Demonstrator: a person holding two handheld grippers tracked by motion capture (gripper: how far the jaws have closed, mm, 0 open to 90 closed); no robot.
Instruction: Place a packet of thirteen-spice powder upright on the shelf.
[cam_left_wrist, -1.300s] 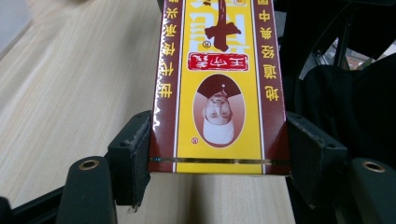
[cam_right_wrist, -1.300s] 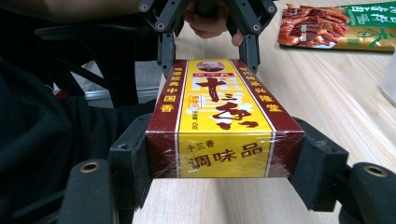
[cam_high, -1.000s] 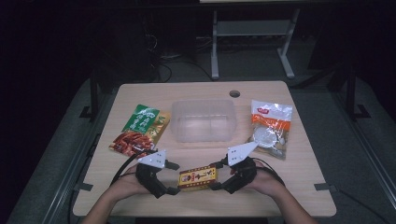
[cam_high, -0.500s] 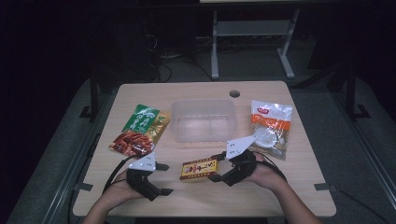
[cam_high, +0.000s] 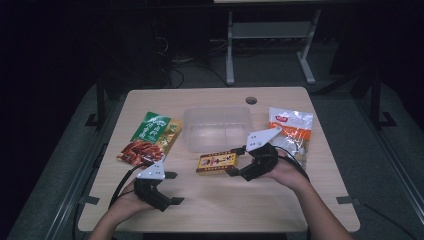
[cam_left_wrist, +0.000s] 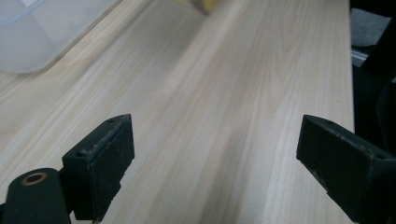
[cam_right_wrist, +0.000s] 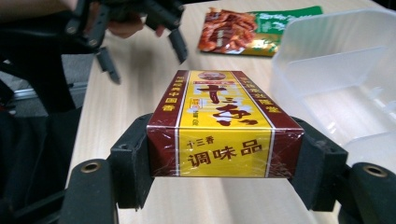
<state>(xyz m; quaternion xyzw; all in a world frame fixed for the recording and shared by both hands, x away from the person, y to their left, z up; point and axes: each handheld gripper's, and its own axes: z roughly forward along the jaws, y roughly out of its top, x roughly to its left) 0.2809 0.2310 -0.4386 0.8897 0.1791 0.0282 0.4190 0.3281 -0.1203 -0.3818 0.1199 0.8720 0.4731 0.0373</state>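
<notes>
Stretching under everything is the light wooden worktop (cam_high: 300, 200), carrying a clear plastic container (cam_high: 218, 127) at its middle, a green snack pouch (cam_high: 150, 139) to the left and a white-and-orange bag (cam_high: 291, 127) to the right. Just in front of the container, I am holding the yellow-and-maroon seasoning box (cam_right_wrist: 219, 126) by its end, my right gripper (cam_high: 238, 160) jaws pressing on both sides. My left gripper (cam_high: 172, 188) is hovering with jaws spread wide, gripping nothing.
</notes>
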